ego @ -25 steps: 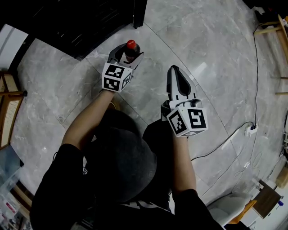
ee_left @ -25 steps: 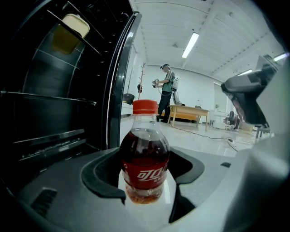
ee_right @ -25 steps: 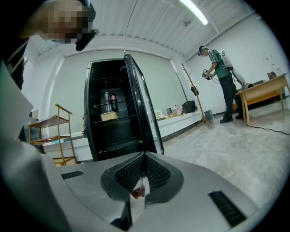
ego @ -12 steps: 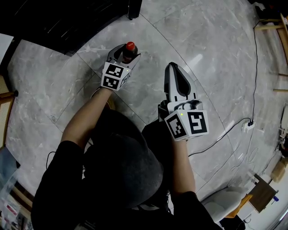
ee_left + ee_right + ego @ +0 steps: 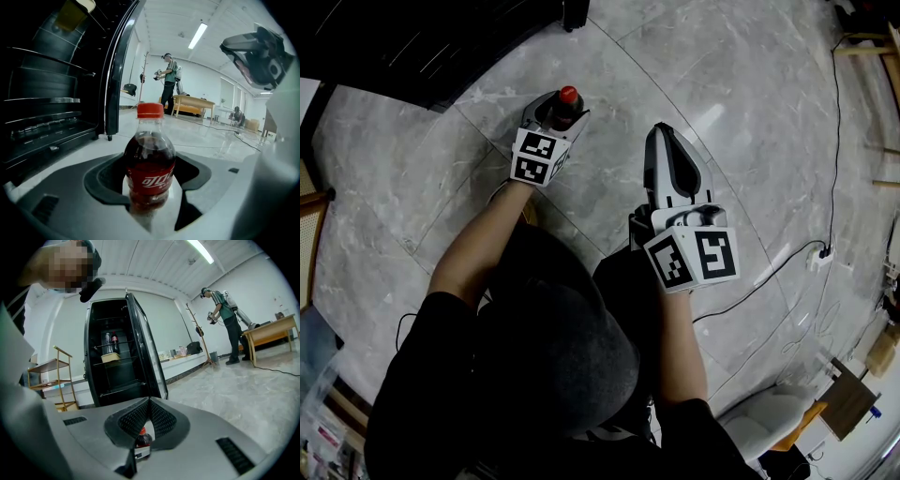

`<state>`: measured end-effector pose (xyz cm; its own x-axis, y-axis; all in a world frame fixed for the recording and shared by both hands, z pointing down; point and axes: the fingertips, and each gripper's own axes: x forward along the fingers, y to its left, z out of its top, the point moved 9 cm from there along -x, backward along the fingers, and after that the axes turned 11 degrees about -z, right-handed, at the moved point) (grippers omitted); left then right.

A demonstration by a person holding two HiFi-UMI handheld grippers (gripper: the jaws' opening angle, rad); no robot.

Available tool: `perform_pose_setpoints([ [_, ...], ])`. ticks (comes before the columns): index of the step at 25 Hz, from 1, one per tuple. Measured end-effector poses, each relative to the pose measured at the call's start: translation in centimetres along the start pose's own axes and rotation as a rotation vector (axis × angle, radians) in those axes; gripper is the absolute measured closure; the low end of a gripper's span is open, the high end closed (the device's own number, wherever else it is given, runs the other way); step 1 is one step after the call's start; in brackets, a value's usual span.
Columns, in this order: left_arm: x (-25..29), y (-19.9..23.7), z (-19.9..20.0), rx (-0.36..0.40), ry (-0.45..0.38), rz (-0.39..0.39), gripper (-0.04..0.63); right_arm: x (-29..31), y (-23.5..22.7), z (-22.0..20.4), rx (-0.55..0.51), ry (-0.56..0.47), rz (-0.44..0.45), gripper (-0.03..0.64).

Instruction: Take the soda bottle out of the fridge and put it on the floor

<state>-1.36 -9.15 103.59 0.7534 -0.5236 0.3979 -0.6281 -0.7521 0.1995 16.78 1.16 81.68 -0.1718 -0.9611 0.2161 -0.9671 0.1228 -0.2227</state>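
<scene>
Grey marble floor (image 5: 750, 112) lies beneath a person whose bare left arm reaches forward. The left gripper (image 5: 558, 111) pinches an upright dark plastic soda bottle with a red cap (image 5: 150, 159) by its body, just in front of the open black fridge (image 5: 117, 357). The right gripper (image 5: 662, 142), held nearer the body and pointing forward, has its jaws pressed together on nothing.
</scene>
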Motion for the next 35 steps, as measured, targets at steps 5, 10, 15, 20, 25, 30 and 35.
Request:
perform_pose_setpoints([
  [5, -0.2, -0.3, -0.2, 0.017, 0.009, 0.006, 0.291, -0.1, -0.2, 0.0, 0.014, -0.005, -0.003, 0.595],
  [10, -0.5, -0.8, -0.5, 0.035, 0.022, 0.013, 0.290, -0.2, -0.4, -0.1, 0.027, -0.006, -0.004, 0.595],
  [15, -0.6, -1.2, -0.9, 0.048, 0.034, 0.009, 0.290, -0.3, -0.6, -0.1, 0.042, -0.010, -0.003, 0.595],
  [20, -0.5, -1.4, -1.1, 0.031, 0.039, 0.019, 0.290, -0.5, -0.7, 0.0, 0.045, -0.014, -0.005, 0.595],
  [25, -0.5, -1.4, -1.0, 0.018, 0.043, 0.020, 0.288, -0.8, -0.9, 0.2, 0.053, -0.022, -0.007, 0.595],
  [30, -0.6, -1.5, -1.0, 0.017, 0.041, 0.018, 0.208, -1.1, -1.1, 0.4, 0.054, -0.028, -0.009, 0.595],
  [35, -0.9, -1.8, -1.1, 0.026, 0.040, 0.016, 0.178, -1.2, -1.2, 0.3, 0.054, -0.032, -0.006, 0.595],
])
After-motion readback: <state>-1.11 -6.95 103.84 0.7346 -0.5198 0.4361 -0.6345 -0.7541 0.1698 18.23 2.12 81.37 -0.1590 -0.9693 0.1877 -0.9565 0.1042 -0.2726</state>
